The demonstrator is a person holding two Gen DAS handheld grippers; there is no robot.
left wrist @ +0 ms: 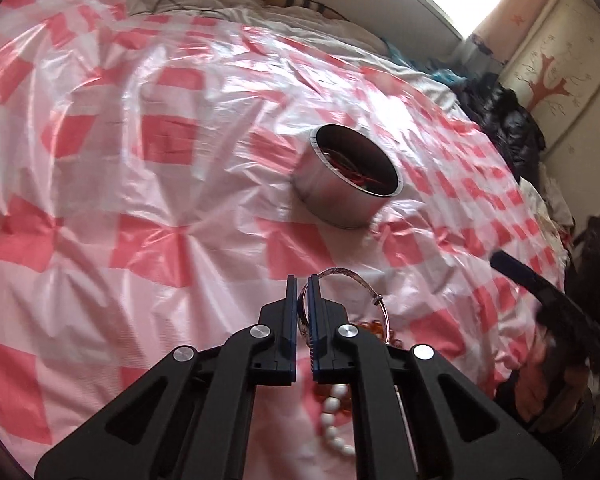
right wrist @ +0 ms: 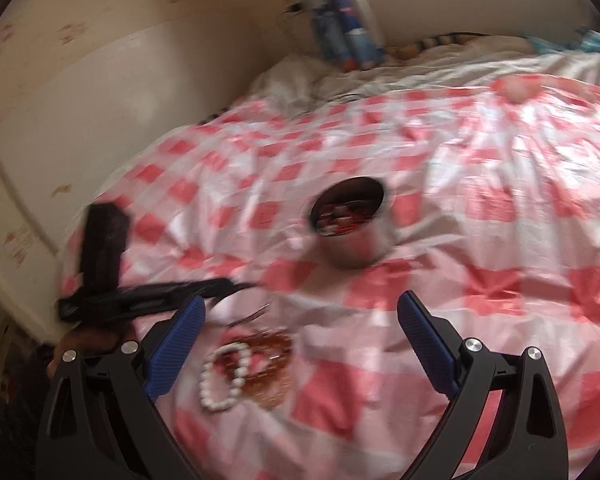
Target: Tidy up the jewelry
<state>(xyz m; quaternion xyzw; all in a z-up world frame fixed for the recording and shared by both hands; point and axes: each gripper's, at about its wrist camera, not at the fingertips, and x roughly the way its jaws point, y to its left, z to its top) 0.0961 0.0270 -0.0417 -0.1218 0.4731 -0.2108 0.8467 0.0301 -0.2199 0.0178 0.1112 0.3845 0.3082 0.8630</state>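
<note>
Pinching the bangle (left wrist: 342, 280) at bottom centre, the left gripper (left wrist: 302, 280) must now carry it to the tin (left wrist: 350, 184) mid-frame; the right gripper (right wrist: 300, 312) hangs wide open, empty.

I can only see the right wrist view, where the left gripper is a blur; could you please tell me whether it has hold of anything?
Observer: Yes. The left gripper is shut on a thin silver-coloured metal bangle, with its band pinched between the pads.
Operator: Thank you. Is that bangle a plain ring?
Observer: No. The part ahead of the fingertips is a flat patterned band, which narrows to a wire with a small knot.
Operator: Is it over the round shiny metal tin yet?
Observer: Not yet. The tin sits further ahead on the pink-and-white checked plastic sheet, apart from the bangle.
</note>
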